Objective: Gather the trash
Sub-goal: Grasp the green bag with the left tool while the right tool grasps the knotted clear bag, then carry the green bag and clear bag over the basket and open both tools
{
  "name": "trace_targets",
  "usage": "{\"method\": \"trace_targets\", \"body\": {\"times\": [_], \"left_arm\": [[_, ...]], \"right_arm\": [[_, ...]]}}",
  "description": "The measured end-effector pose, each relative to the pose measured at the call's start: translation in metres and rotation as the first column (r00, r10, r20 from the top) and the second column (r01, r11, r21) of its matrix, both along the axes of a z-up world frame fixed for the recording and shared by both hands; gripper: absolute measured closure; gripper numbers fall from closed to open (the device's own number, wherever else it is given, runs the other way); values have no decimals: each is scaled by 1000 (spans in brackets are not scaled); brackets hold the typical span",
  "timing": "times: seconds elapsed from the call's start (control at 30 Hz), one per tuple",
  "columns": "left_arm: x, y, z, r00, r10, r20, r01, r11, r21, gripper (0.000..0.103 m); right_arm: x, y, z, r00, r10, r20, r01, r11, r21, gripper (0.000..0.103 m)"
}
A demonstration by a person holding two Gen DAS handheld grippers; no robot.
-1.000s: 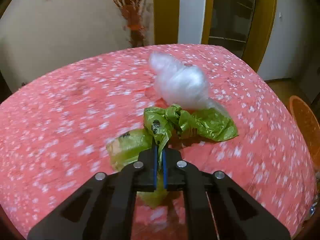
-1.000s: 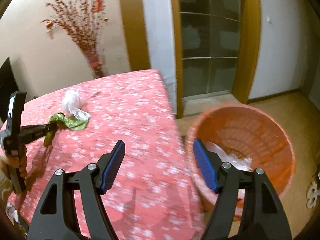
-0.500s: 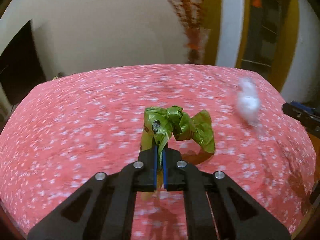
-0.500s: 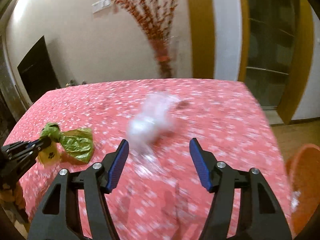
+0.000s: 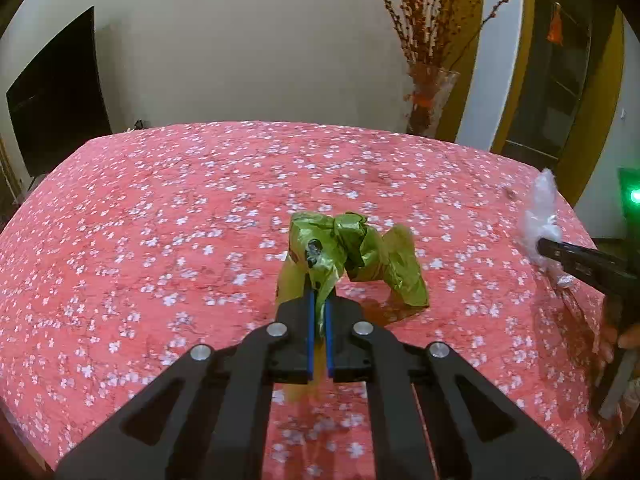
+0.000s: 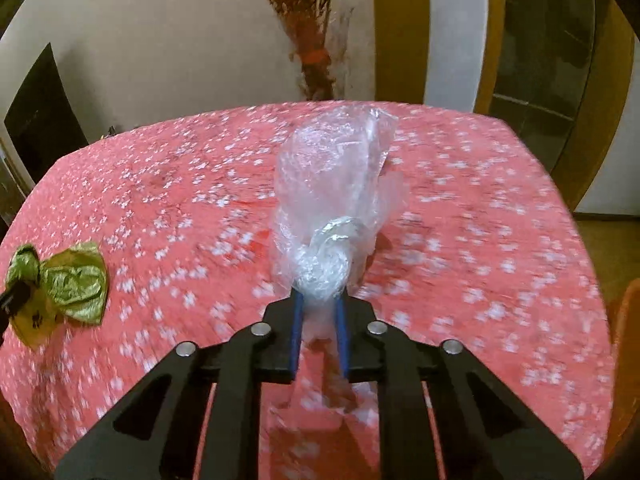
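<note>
I'm gripping trash in both hands now: my left gripper [image 5: 319, 304] is pinching the green wrapper [image 5: 352, 256] at frame centre, just above the red tablecloth [image 5: 160, 240], and my right gripper [image 6: 319, 300] is clamping the clear bag [image 6: 336, 196], mid-frame. Both pieces look secured, so the pickup seems done. Next I'm needing to swing toward the orange bin [image 6: 626, 340], peeking in at the right edge, and let go over it.

wall [image 5: 240, 40]: beige | dark screen [image 5: 56, 100]: left | dried-branch vase [image 5: 430, 96]: corner | tablecloth [image 5: 160, 200]: pink floral
</note>
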State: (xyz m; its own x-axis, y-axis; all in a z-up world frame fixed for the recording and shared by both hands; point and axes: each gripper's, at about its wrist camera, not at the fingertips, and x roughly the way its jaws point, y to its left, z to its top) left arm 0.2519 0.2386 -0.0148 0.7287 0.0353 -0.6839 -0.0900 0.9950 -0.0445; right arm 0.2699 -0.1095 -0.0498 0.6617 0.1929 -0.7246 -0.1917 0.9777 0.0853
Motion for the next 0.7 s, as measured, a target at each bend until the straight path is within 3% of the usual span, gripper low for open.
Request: {"method": "trace_targets", "body": {"times": [0.37,0.7], "left_arm": [[-4,-73,20,994,-105,25,104,995,6,97],[-15,-159,43,971,-232,60,231,973,19,97]], "right_arm": [[-76,-110,47,985,-120,125,117,993,31,90],[-109,-177,60,957,-230,176,228,973,34,90]]}}
